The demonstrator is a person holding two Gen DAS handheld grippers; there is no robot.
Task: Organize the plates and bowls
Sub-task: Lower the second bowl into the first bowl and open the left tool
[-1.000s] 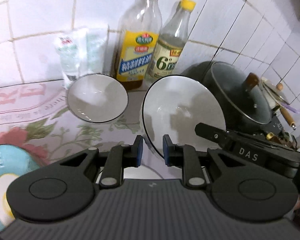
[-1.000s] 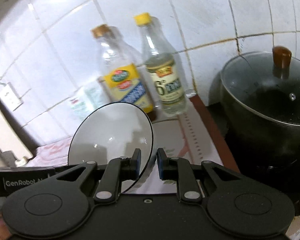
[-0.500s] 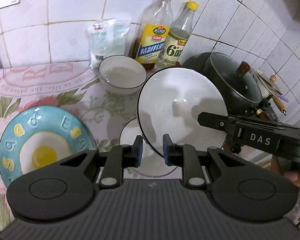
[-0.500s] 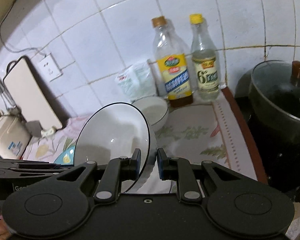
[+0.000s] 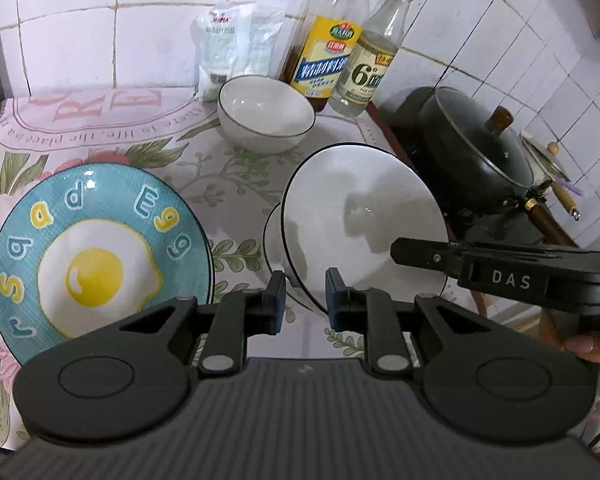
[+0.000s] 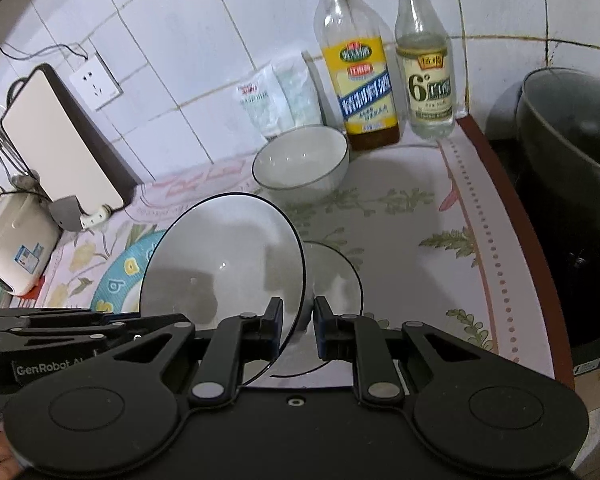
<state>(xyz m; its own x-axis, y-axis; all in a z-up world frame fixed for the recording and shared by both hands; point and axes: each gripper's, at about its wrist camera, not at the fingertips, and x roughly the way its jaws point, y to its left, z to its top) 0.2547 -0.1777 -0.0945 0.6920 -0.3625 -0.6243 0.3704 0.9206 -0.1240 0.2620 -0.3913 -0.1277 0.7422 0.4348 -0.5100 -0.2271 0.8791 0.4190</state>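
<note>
The right gripper (image 6: 297, 322) pinches a tilted white bowl's (image 6: 220, 264) rim above another bowl (image 6: 336, 276) near the counter's (image 6: 412, 216) front edge, while the left gripper's (image 5: 305, 298) fingers sit slightly spread, holding nothing.

Home kitchen: white tiled wall (image 6: 204, 16) behind a surface (image 6: 412, 240) under a floral plastic cover, with a bottle of cooking oil (image 6: 358, 68) and a vinegar bottle (image 6: 424, 60) standing against the tiles beside seasoning packets (image 6: 276, 100). Black lidded pot (image 5: 476, 148) sits on the stove at the right; bowls (image 5: 266, 112) and an egg-print plate (image 5: 96, 264) lie out. Wall socket (image 6: 96, 80), leaning cutting board (image 6: 60, 140) and small white appliance (image 6: 16, 240) at the left.
</note>
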